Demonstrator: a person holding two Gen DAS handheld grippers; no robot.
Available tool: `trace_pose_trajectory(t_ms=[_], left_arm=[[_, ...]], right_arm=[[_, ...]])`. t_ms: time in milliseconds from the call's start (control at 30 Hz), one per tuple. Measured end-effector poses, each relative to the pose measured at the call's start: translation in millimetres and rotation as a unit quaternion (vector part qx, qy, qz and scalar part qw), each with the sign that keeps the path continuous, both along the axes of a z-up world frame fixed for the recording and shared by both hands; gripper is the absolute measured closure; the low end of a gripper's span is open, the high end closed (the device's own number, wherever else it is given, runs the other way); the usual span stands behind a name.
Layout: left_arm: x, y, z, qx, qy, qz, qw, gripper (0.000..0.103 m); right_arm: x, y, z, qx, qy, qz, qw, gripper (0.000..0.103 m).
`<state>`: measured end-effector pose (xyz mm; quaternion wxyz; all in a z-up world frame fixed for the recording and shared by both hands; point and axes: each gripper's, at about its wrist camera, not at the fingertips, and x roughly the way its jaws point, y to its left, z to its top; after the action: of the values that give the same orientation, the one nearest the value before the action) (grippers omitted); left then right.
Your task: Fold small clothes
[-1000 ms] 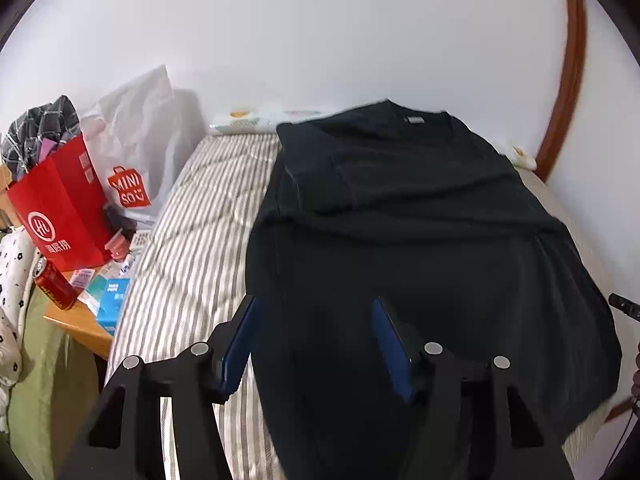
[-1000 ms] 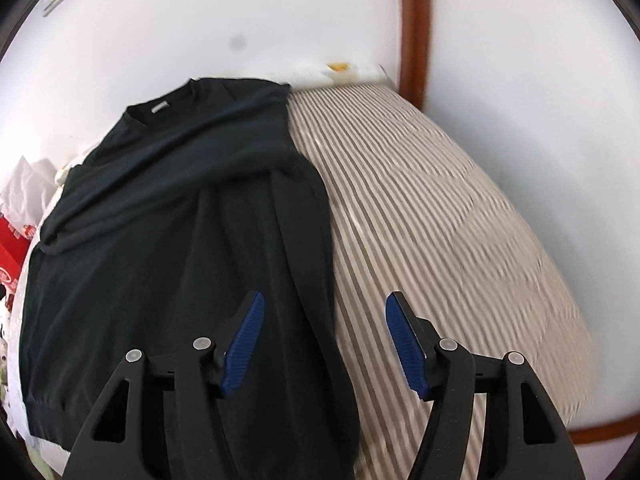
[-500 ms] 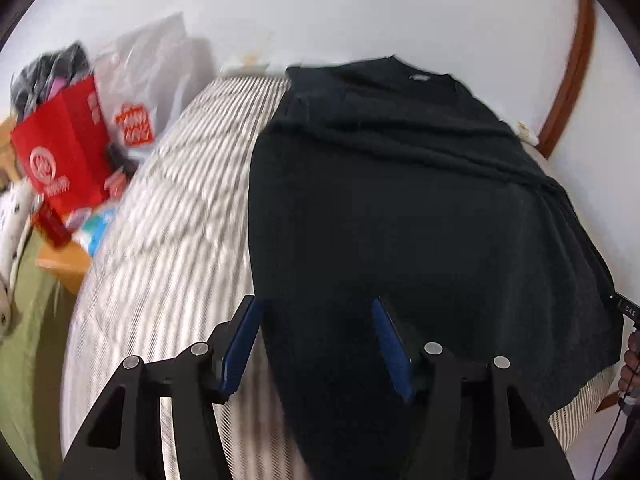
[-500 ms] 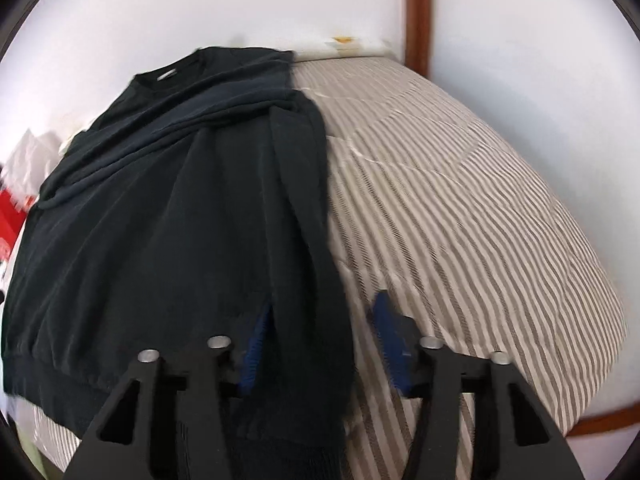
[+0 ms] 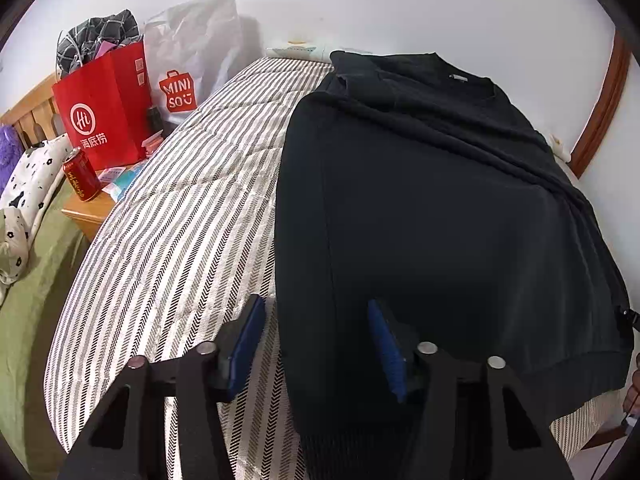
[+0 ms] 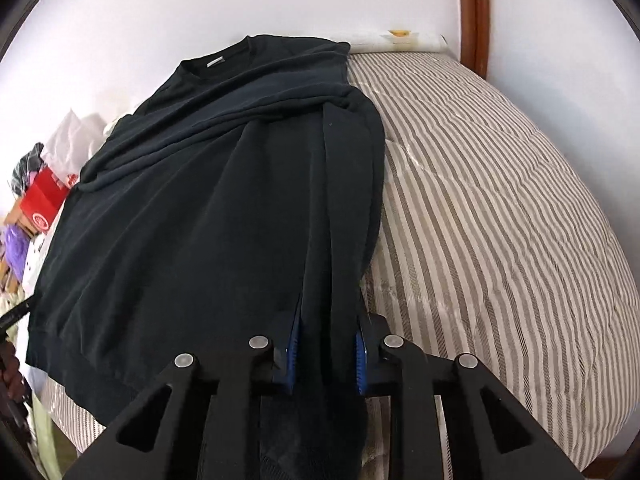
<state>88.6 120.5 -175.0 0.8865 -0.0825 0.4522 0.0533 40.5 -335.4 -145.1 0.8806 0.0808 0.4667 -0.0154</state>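
A black long-sleeved shirt [image 5: 440, 208] lies flat on the striped bed [image 5: 192, 216], collar at the far end, sleeves folded across the chest. My left gripper [image 5: 316, 340] is open, its fingers straddling the shirt's near left edge by the hem. In the right wrist view the shirt [image 6: 208, 208] fills the left half of the striped bed [image 6: 500, 200]. My right gripper [image 6: 326, 350] has its blue pads [image 6: 292, 350] pressed on the shirt's right edge near the hem, the fabric bunched between them.
To the left of the bed stand a red paper bag [image 5: 104, 104], a white MINISO bag [image 5: 188, 64] and a red can [image 5: 82, 174] on a wooden bedside table [image 5: 86, 208]. A white wall and a brown door frame [image 6: 474, 12] lie behind the bed.
My right gripper dropped onto the shirt's right edge and closed on the fabric. My left gripper moved toward the near left edge of the shirt and stayed open.
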Motion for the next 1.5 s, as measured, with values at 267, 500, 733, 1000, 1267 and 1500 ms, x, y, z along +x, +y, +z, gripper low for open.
trace_pose_trajectory(t_ms=[267,500,733,1000,1267,1500], left_arm=[[6,6,-2,-0.033,-0.015,-0.054,0.9979,0.093],[-7,19,-2,-0.076,-0.008,-0.096,0.9924,0.090],[-13,9,-1,-0.064,-0.019,-0.099,0.9928,0.079],[-9,-17,1,0.000,-0.023,-0.065,0.9976,0.094],[-32,-3,42,-0.030,-0.058,-0.056,0.9963,0.095],[-55,-2,68,-0.035,-0.091,-0.070,0.9928,0.095]], right_arm=[[-20,10,0,-0.006,-0.008,-0.060,0.998,0.080],[-28,15,1,-0.008,0.001,-0.097,0.995,0.079],[-22,27,-1,-0.044,-0.009,-0.071,0.996,0.067],[-25,26,1,-0.035,-0.022,-0.035,0.999,0.094],[-59,14,27,-0.001,-0.068,-0.025,0.997,0.096],[-78,9,55,0.019,-0.093,-0.019,0.995,0.096]])
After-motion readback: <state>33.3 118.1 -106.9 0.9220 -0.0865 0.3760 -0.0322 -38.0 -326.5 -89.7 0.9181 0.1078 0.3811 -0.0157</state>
